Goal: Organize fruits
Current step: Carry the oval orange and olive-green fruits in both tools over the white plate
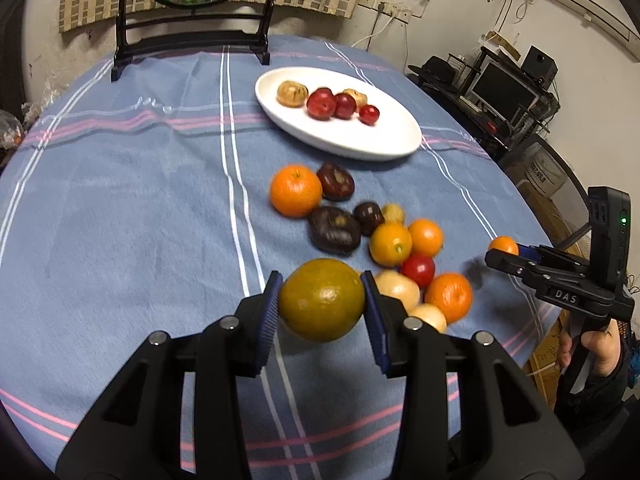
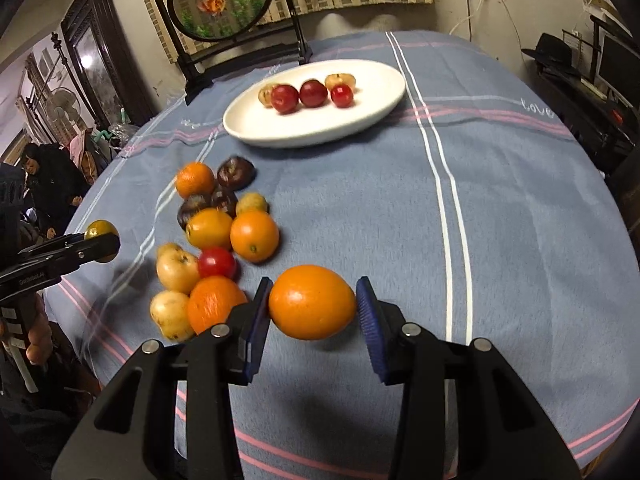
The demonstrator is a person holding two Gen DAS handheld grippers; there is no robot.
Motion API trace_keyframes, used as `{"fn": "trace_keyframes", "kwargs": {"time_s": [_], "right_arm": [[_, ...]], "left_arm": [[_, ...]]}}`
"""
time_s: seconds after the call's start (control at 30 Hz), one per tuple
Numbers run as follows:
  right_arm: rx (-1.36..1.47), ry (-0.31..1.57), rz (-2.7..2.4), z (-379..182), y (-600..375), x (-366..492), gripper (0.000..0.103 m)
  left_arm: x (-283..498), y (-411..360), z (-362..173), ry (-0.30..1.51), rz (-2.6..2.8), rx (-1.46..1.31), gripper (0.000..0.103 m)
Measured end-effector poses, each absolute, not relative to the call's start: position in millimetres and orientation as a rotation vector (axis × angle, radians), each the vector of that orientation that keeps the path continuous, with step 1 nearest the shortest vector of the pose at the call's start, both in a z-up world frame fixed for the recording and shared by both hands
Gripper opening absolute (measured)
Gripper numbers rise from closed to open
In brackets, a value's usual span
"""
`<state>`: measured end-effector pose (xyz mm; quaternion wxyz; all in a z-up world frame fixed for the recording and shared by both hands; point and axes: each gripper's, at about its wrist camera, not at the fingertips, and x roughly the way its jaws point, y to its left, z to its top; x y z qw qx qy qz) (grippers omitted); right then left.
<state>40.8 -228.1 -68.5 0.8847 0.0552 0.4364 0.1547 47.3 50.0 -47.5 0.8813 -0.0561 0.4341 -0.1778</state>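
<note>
My left gripper point(image 1: 322, 300) is shut on a greenish-yellow orange point(image 1: 322, 300) and holds it above the cloth; it also shows in the right wrist view point(image 2: 100, 236). My right gripper point(image 2: 312, 302) is shut on a bright orange point(image 2: 312, 302), seen too in the left wrist view point(image 1: 503, 246). A pile of loose fruit point(image 1: 360, 232) lies on the table: oranges, dark plums, a red fruit, pale yellow fruits. A white oval plate point(image 1: 360, 140) at the back holds several red and yellow-brown fruits point(image 1: 332, 102); it also shows in the right wrist view point(image 2: 280, 128).
A blue striped tablecloth point(image 1: 140, 220) covers the round table. A black-framed round ornament point(image 1: 192, 32) stands at the far edge. A desk with a monitor point(image 1: 504, 88) is beyond the right edge. People sit off the left side point(image 2: 44, 184).
</note>
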Motion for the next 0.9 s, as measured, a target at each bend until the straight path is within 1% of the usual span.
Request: {"fn": "trace_keyframes", "kwargs": {"time_s": [0.17,0.4,0.47,0.67,0.9], "right_arm": [[0.101,0.897,0.353,-55.9,-227.0,72.2,0.043],[0.017,0.876,0.375,-32.6,-219.4,154.0,0.043],[-0.005,0.879,0.369,-33.2,-215.6,186.3,0.043],[-0.037,0.912,0.319,-49.4,-213.9,275.0,0.043],[-0.022,0.954,0.303,-67.1,-221.4,320.7,0.043]], "left_arm": [[80.2,43.0,-32.2,0.892,-0.371,-0.104,0.04],[172.5,12.0,-13.2,0.889,-0.355,-0.041,0.04],[208.9,0.8,-16.4,0.895,-0.344,-0.024,0.04],[283.2,-11.5,-41.5,0.959,-0.299,-0.016,0.04],[312.6,-12.9,-55.9,0.984,-0.288,-0.019,0.04]]}}
